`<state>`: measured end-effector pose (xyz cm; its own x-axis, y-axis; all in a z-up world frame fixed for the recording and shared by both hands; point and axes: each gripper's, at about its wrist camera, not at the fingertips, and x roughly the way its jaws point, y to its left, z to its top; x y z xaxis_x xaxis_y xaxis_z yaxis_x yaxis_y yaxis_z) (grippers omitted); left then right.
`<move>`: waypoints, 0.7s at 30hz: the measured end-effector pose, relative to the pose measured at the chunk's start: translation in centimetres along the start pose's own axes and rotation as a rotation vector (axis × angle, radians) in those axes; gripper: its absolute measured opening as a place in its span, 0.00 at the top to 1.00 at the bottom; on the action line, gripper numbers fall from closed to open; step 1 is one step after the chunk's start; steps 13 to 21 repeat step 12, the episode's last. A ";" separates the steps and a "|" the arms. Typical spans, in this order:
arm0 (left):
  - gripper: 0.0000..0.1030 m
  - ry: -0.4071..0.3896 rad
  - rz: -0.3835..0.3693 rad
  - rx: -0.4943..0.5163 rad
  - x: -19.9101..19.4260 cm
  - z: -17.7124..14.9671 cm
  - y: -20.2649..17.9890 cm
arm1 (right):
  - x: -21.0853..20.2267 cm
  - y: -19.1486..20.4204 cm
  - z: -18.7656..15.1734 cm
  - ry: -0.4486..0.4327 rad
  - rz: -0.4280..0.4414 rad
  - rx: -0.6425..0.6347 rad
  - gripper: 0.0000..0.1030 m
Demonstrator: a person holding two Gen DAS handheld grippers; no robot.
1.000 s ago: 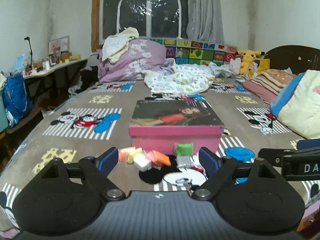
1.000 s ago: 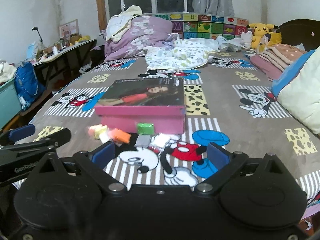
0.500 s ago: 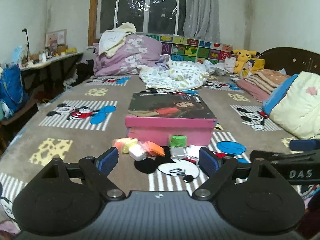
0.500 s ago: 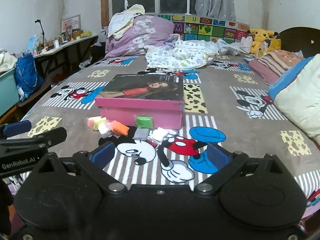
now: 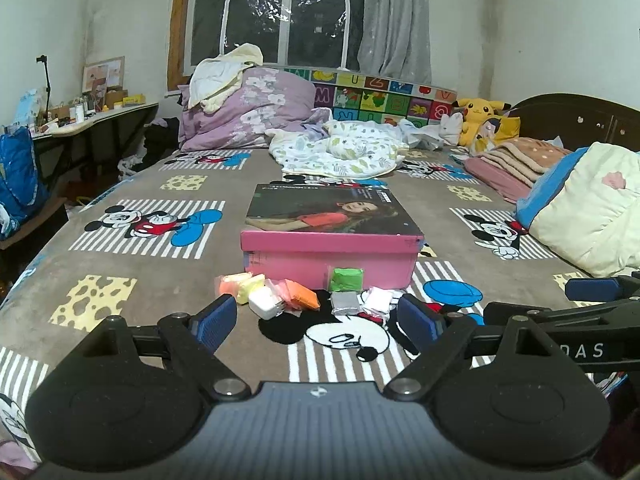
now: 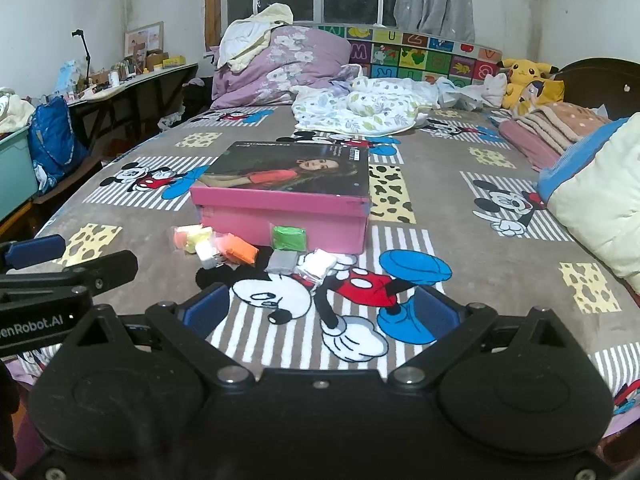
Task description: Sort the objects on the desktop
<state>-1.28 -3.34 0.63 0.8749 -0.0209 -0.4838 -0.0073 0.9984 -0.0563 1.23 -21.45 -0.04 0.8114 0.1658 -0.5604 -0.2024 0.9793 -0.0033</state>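
A pink box (image 5: 330, 260) with a photo lid lies closed on the bed; it also shows in the right wrist view (image 6: 280, 216). Small packets lie in front of it: a green one (image 5: 346, 279) (image 6: 289, 238), an orange one (image 5: 303, 295) (image 6: 239, 251), a grey one (image 5: 345, 303) (image 6: 282, 261), a white block (image 5: 264, 303) (image 6: 208, 254), white packets (image 5: 378, 300) (image 6: 317, 264) and pale yellow ones (image 5: 240, 283) (image 6: 192, 238). My left gripper (image 5: 316, 322) is open and empty, short of the packets. My right gripper (image 6: 322, 312) is open and empty, over the Mickey print.
The bed cover (image 5: 140, 264) has a Mickey pattern. Bedding (image 5: 340, 152), a purple quilt (image 5: 248, 116), folded blankets (image 5: 520, 160) and a cream pillow (image 5: 592, 208) lie at the back and right. A desk (image 5: 80, 120) stands left.
Both grippers have pulled back and tilted up a little; the box and packets look farther away and higher in view. Both stay open.
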 end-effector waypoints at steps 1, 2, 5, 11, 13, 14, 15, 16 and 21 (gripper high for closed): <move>0.15 0.001 0.001 0.000 0.0 0.0 0.0 | 0.0 0.0 0.0 0.001 0.000 0.000 0.03; 0.15 0.001 0.001 0.000 0.0 0.0 0.0 | 0.0 0.0 0.0 0.002 0.001 0.001 0.03; 0.15 0.004 -0.003 -0.001 0.1 -0.1 0.0 | 0.1 0.0 0.0 0.005 0.001 0.000 0.03; 0.15 -0.001 -0.006 0.010 0.1 -0.1 0.2 | 0.1 -0.1 0.0 0.009 0.000 -0.002 0.03; 0.15 -0.003 -0.005 0.013 0.1 -0.1 0.2 | 0.1 -0.1 0.0 0.009 0.000 -0.003 0.03; 0.15 -0.003 -0.005 0.013 0.1 -0.1 0.2 | 0.1 -0.1 0.0 0.009 0.000 -0.003 0.03; 0.15 -0.003 -0.005 0.013 0.1 -0.1 0.2 | 0.1 -0.1 0.0 0.009 0.000 -0.003 0.03; 0.15 -0.003 -0.005 0.013 0.1 -0.1 0.2 | 0.1 -0.1 0.0 0.009 0.000 -0.003 0.03; 0.15 -0.003 -0.005 0.013 0.1 -0.1 0.2 | 0.1 -0.1 0.0 0.009 0.000 -0.003 0.03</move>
